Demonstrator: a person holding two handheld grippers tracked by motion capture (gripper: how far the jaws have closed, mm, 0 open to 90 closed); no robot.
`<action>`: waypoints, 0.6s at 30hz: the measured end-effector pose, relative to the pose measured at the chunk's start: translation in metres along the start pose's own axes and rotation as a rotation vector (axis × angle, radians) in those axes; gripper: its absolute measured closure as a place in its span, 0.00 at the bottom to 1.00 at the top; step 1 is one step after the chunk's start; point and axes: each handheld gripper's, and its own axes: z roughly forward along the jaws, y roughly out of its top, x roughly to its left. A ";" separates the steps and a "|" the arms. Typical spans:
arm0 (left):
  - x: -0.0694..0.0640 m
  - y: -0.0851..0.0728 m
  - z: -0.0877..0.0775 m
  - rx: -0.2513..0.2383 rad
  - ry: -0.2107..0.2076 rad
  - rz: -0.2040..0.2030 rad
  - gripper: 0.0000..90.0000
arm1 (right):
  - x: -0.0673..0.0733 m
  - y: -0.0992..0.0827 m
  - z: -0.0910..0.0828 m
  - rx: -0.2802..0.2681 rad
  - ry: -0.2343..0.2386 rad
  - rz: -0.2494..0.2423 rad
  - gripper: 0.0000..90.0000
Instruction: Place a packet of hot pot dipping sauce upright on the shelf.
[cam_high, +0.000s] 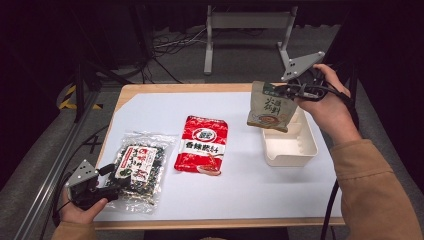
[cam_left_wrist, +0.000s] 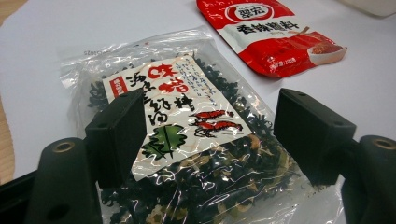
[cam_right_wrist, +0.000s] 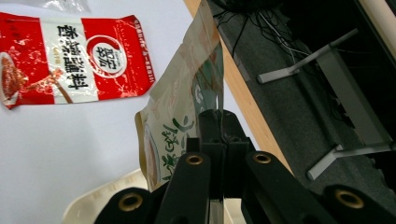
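Tabletop of pale wood, covered almost edge to edge by a white sheet. Beyond the far edge, grey carpeted floor with loose cables and a grey metal stand, all set against a dark room. Along the left side, an aluminium rail, with yellow-and-black tape on the floor farther back.

On the sheet, near the left front corner, a clear seaweed bag with a red and white label, lying flat. Just right of it, apart, a red sauce packet, also flat. Toward the right edge, a white tray.

Left gripper low at the seaweed bag's near left corner, jaws spread wide over the bag in the left gripper view, nothing pinched.

Right gripper raised above the tray's far end, jaws pressed together on the top edge of a beige soup-base pouch, hanging in the air over the tray.
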 end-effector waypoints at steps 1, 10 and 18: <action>0.000 0.000 0.000 0.001 -0.002 0.001 0.29 | -0.002 0.000 0.000 -0.002 -0.002 -0.007 1.00; 0.000 0.000 0.000 0.005 0.002 0.002 0.29 | -0.020 0.000 0.004 -0.020 -0.024 -0.026 1.00; 0.001 -0.002 -0.002 0.001 0.008 -0.005 0.29 | -0.035 -0.003 0.010 -0.030 -0.053 -0.040 1.00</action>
